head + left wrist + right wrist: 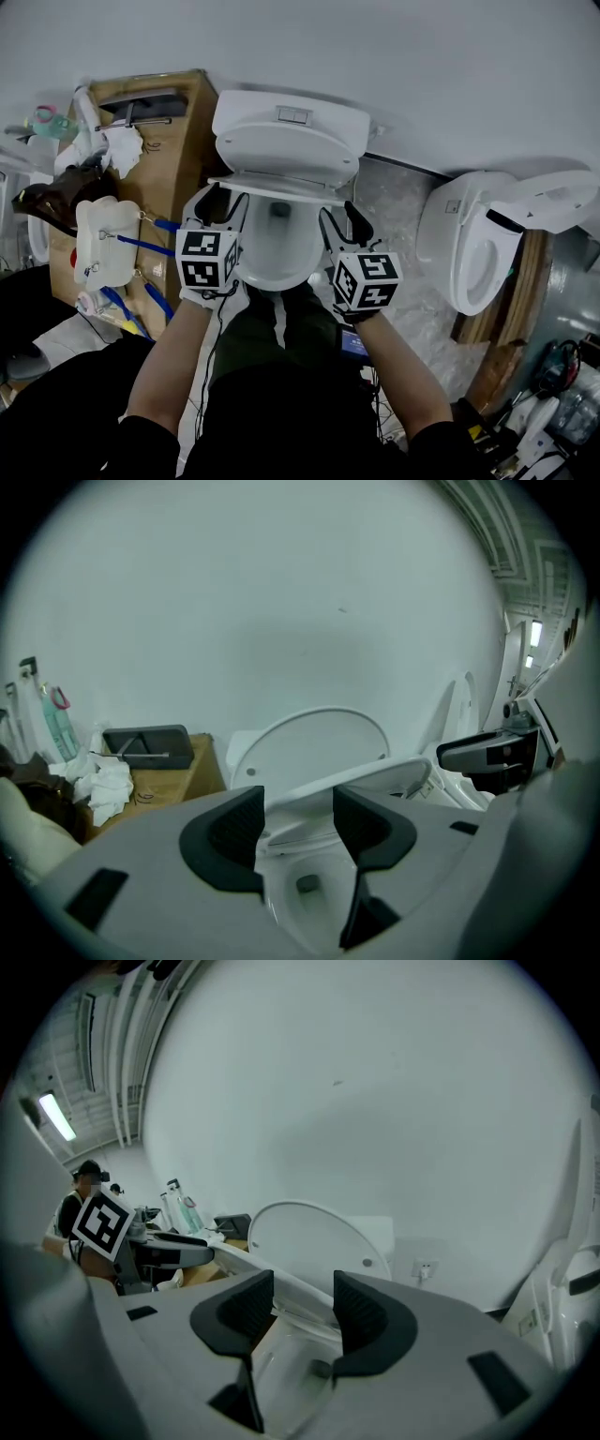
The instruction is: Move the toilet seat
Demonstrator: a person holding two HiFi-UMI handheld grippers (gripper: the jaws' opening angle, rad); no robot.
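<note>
A white toilet stands in front of me, its lid (286, 141) leaning up against the tank. The thin toilet seat (281, 187) hangs partway up over the bowl (277, 248). My left gripper (223, 202) is at the seat's left end and my right gripper (343, 220) at its right end, one on each side of the bowl. In the left gripper view the seat (375, 782) runs across the wide gap of the left gripper (300, 808). In the right gripper view the seat (281, 1288) slants across the gap of the right gripper (302, 1297). No pad presses on it, so both are open.
A second toilet (478, 253) with its seat raised stands to the right. A wooden cabinet (173, 141) with cloths, bottles and a white plastic container (103, 239) is at the left. Crumpled plastic sheet (412, 309) covers the floor between the toilets. The wall is right behind the tank.
</note>
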